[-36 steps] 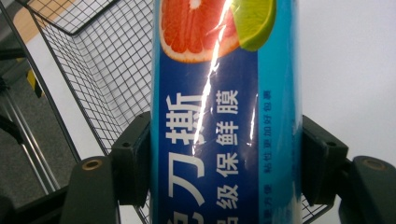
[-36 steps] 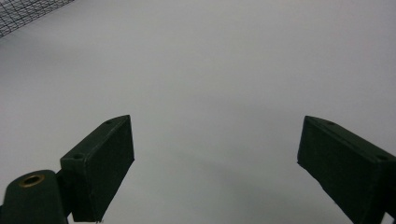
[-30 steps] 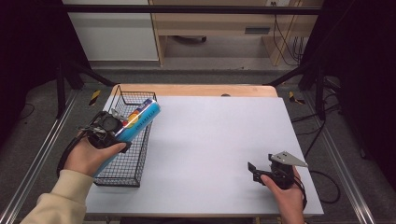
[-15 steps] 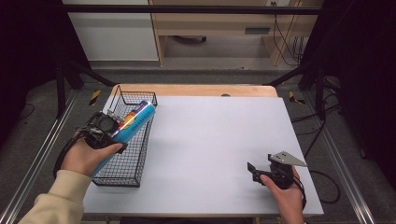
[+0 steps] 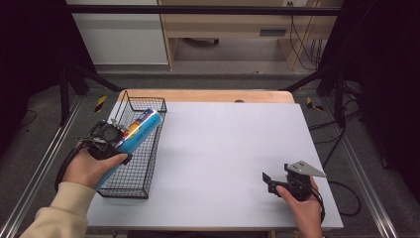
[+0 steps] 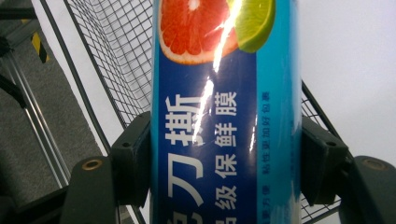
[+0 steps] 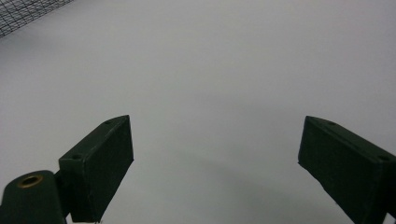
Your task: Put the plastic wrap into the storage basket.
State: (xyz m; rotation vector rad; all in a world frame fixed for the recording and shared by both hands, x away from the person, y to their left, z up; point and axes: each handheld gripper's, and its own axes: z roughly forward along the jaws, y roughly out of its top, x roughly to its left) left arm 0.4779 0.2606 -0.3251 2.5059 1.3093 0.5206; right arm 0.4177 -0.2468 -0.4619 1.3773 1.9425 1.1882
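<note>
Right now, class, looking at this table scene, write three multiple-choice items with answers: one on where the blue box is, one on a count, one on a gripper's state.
1. Where is the blue box?
A. Flat on the white table beside the right gripper
B. Held over the wire basket at the table's left side
C. On the floor

2. How many wire baskets stand on the table?
A. One
B. Two
C. Three

3. How do the right gripper's jaws stand?
A. Shut on the box
B. Shut on a cloth
C. Open, with nothing between them

Answers:
1 B: the high view shows the left gripper clamping the box above the basket's mesh.
2 A: a single black basket sits at the left edge.
3 C: the right gripper view shows bare white table between the spread jaws.
</note>
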